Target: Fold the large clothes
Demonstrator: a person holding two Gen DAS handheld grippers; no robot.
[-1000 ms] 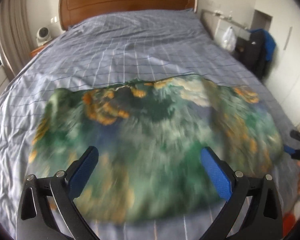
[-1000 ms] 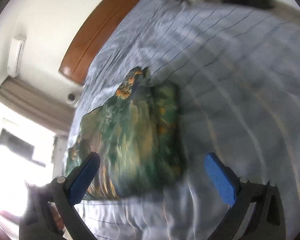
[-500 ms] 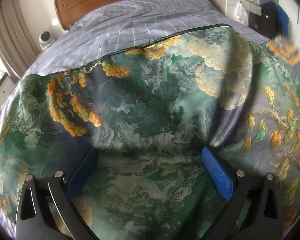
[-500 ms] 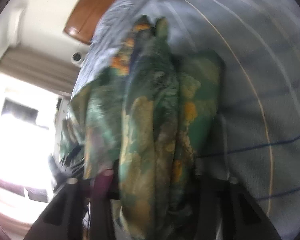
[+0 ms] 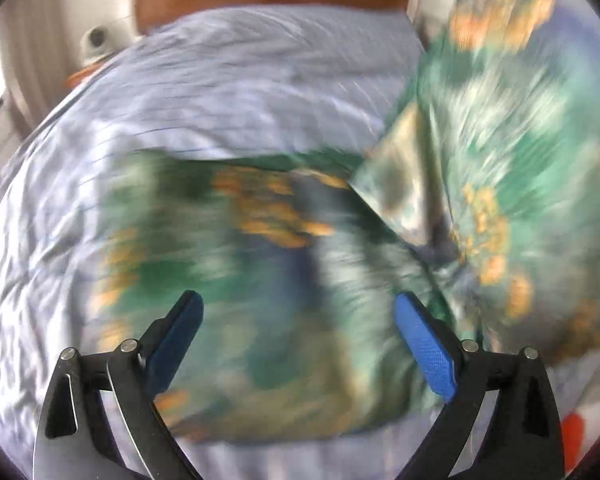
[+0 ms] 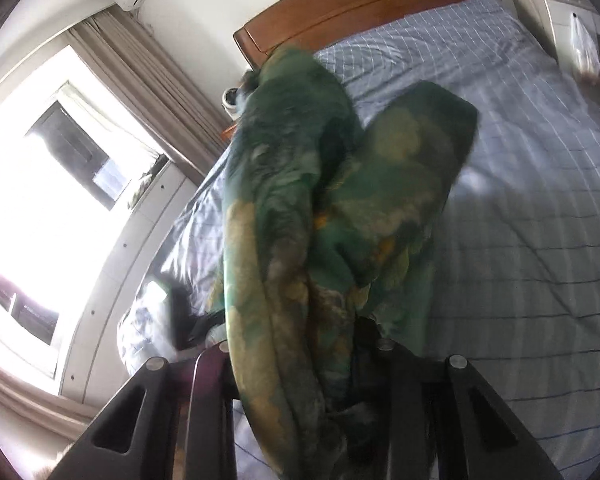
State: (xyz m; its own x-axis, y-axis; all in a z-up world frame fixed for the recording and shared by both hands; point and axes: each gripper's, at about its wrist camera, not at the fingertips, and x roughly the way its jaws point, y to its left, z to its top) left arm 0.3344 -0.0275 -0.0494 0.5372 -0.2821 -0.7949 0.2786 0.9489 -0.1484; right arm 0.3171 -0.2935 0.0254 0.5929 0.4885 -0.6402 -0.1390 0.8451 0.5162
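Garment (image 6: 300,240) bunched lengthwise in the right gripper's (image 6: 300,354) pinching fingers; left gripper (image 5: 298,334) hovers spread above the part on the bed (image 5: 228,76).

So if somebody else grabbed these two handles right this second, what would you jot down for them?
Left gripper: jaws wide open, holding nothing, hovering over the part of the green printed garment that lies on the bed.
Right gripper: jaws shut on a bunched edge of that garment, lifted off the bed; the raised cloth shows at the right of the left wrist view.
Done: one side picked up for a fold.
Left: carry it across, lay it down, smooth it, finish folding. The views are blurred, so the fold count is unclear.
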